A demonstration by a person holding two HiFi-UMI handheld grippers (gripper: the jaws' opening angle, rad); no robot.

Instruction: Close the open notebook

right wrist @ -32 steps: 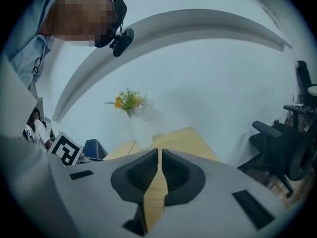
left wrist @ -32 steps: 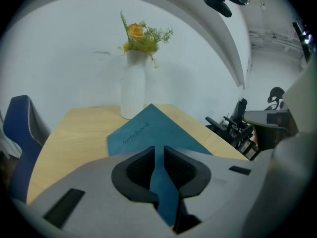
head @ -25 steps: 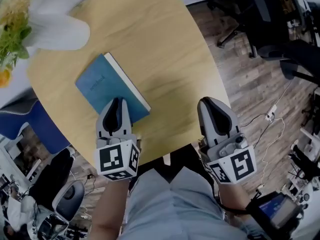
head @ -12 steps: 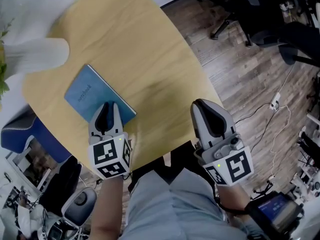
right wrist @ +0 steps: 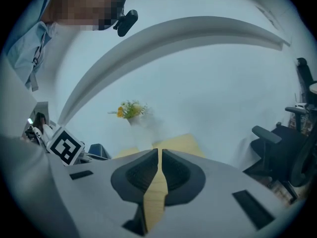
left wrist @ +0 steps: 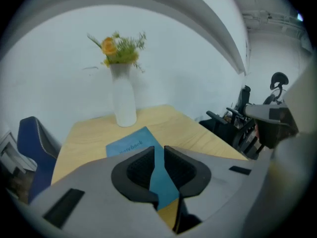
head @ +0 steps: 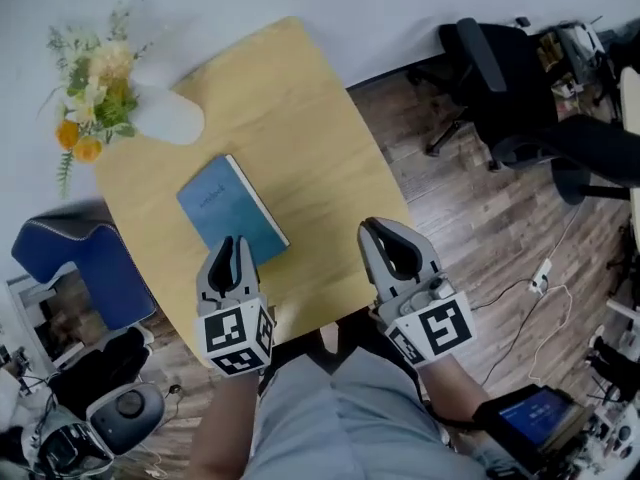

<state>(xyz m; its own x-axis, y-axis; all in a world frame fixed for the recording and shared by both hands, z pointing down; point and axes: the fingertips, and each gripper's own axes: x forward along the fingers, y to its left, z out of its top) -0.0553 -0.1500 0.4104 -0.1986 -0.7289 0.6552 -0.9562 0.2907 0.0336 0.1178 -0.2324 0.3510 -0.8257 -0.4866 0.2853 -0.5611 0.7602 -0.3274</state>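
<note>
Risk is undoing finished work: the notebook (head: pixel 232 211) lies closed on the table (head: pixel 300 138), just ahead of and below the left gripper (head: pixel 231 244), whose jaws stand slightly apart and empty. The right gripper (head: pixel 383 232) is nearly clenched on nothing. If I dip forward, a jaw could catch the cover and reopen it.

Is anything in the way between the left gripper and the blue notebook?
No, nothing visible. The left gripper hangs over the near end of the notebook, which lies closed on the table. The vase stands on its far side.
</note>
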